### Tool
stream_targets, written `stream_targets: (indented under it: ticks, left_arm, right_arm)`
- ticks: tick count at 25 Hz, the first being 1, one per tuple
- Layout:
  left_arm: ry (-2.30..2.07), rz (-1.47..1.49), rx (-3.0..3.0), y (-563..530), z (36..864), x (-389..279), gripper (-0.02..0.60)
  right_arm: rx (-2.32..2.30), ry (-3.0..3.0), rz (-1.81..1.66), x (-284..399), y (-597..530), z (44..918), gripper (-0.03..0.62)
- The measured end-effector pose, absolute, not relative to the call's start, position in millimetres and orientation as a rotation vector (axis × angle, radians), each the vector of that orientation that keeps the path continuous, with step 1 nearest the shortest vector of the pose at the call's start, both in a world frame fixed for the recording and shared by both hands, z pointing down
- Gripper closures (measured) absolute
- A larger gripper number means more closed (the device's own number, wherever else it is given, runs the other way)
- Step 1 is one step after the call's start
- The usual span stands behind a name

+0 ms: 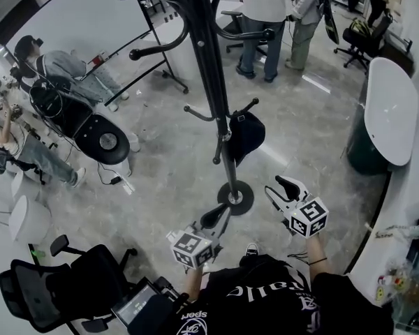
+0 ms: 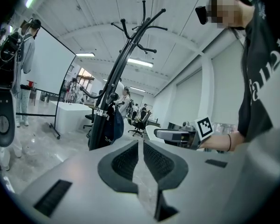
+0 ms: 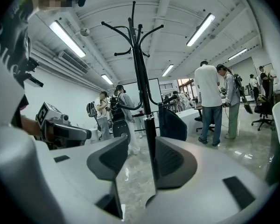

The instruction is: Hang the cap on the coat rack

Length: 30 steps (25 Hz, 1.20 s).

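A dark cap (image 1: pixel 246 135) hangs from a low hook of the black coat rack (image 1: pixel 209 68), whose round base (image 1: pixel 235 197) stands on the floor just ahead of me. The cap also shows in the left gripper view (image 2: pixel 115 125) and in the right gripper view (image 3: pixel 173 124). My left gripper (image 1: pixel 220 213) is held low, near the base, with its jaws together and empty (image 2: pixel 140 143). My right gripper (image 1: pixel 276 185) hovers to the right of the base and below the cap. It stands open (image 3: pixel 142 141) with nothing in it; only the distant pole shows through the gap.
Two people stand beyond the rack at the back (image 1: pixel 265 19). A white oval table (image 1: pixel 391 110) runs along the right. A black office chair (image 1: pixel 63 285) sits at the near left, and a black round seat (image 1: pixel 101 139) and seated people are further left.
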<state>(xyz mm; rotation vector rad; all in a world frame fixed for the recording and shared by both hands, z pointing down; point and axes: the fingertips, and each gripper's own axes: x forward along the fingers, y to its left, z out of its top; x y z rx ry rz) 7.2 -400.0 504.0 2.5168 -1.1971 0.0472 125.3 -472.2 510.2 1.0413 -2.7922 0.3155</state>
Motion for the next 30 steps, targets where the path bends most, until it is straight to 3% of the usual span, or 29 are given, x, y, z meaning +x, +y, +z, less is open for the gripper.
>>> stream_targets:
  ticks: [4,8,30]
  left_arm:
    - [-1.144,0.04,2.525,-390,500,6,0.56]
    - [-1.117,0.047,2.546,-374,498,-4,0.56]
    - [-0.928,0.116,2.624,-240,513,-101,0.56]
  right_arm:
    - [1.087,-2.802,0.307,118,-453,501,0.502]
    - [1.1,-2.795,0.317,103,-426,500,0.553]
    - [1.3,-2.729,0.454,-3,-266,521,0.569]
